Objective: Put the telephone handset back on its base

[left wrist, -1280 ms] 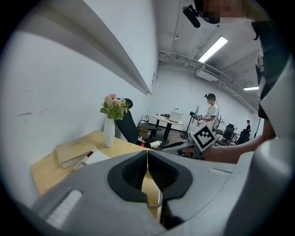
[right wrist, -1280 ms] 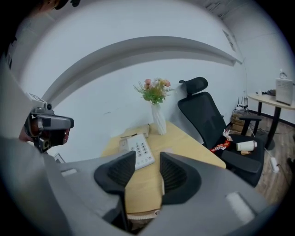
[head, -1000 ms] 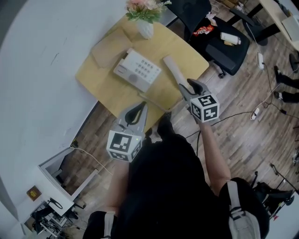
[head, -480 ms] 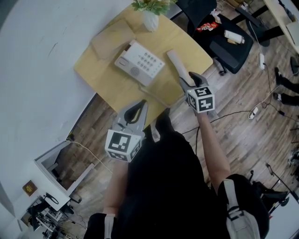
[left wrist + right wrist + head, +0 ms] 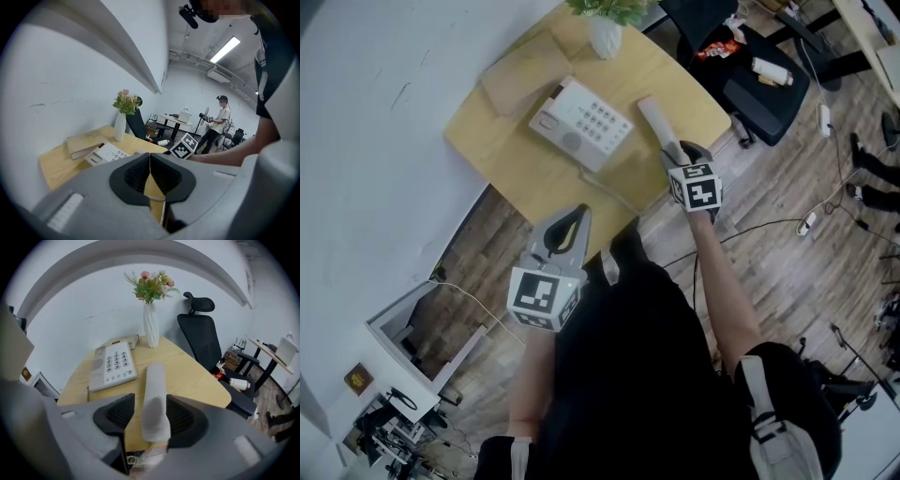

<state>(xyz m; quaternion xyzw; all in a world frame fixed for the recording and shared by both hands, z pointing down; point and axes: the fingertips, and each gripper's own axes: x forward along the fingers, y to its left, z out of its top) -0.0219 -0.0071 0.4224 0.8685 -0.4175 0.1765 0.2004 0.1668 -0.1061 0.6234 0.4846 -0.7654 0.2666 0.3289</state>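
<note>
As it is nearest to the person, left hand-held gripper (image 5: 581, 212): jaws pressed together with nothing between them, tips at the near edge of the tabletop (image 5: 506, 159).
Right hand-held gripper (image 5: 151, 400): jaws wide apart and just been opening; the near end of the handset stands between them, and a gap shows on the left side, so no grip.
Handset (image 5: 154, 385): lies flat on the tabletop near its right edge, off its base, and points away from the person.
Telephone base (image 5: 581, 124): just beside the handset on the left, keypad up, cradle free.
Book (image 5: 520, 80): behind the base, near the wall.
Vase with flowers (image 5: 151, 326): upright at the far end of the tabletop.
Office chair (image 5: 204, 333): behind the tabletop on the right.
</note>
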